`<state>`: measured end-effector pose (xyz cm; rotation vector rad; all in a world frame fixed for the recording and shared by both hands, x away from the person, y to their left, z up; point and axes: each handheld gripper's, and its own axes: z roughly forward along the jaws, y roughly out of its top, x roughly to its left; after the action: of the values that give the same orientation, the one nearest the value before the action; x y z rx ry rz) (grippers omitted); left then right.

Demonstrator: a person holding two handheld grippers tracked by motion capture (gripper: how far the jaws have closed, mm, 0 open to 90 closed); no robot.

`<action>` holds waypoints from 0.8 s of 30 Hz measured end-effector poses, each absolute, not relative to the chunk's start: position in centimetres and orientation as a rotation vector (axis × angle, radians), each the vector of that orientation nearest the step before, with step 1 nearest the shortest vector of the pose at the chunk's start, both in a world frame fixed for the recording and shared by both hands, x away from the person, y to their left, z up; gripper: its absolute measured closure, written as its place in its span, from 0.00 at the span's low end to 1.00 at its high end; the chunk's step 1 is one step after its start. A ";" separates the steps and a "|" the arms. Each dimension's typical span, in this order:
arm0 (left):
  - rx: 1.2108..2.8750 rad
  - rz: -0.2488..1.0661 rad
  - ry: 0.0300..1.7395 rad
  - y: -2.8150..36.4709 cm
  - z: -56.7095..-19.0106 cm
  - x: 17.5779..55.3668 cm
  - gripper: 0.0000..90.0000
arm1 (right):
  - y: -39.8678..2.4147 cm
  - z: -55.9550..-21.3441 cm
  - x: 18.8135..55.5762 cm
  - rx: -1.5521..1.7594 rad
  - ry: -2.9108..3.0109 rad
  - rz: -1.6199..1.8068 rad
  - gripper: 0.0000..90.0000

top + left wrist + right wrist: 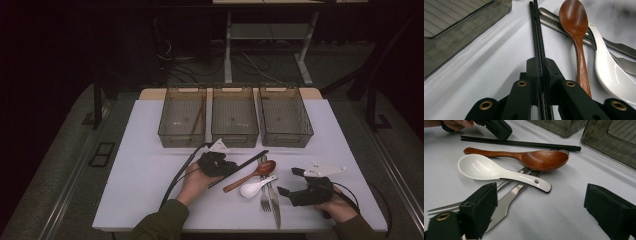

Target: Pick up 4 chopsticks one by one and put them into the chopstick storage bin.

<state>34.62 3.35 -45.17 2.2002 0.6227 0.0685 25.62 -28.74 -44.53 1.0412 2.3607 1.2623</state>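
Note:
A pair of black chopsticks lies slanted on the white table, and my left gripper is shut on its near end. In the left gripper view the jaws pinch the chopsticks at the gripper tip. Right of them lie a wooden spoon, a white ceramic spoon, a fork and a knife. My right gripper rests open near the table's front right, with nothing between its jaws. In its own view the right gripper faces the white spoon, wooden spoon and knife.
Three translucent bins stand in a row at the back: left bin with a brown stick inside, middle bin, right bin. A corner of a bin is close to the chopsticks' far end.

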 end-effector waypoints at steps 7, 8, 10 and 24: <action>2.198 0.070 0.624 3.4 -45.2 34.6 0.91 | -28.7 -44.5 25.6 1.043 2.361 1.263 0.13; 2.197 0.072 0.622 3.3 -45.2 34.6 0.91 | -28.7 -44.5 25.6 1.042 2.361 1.263 0.13; 2.188 0.066 0.633 3.3 -45.3 34.5 0.90 | -28.7 -44.5 25.6 1.041 2.362 1.263 0.13; 2.229 0.105 0.602 3.0 -45.4 34.3 0.90 | -28.8 -44.5 25.6 1.040 2.361 1.265 0.13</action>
<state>34.27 3.00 -45.43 2.2287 0.6019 0.1049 25.62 -28.75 -44.49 1.0405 2.3607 1.2652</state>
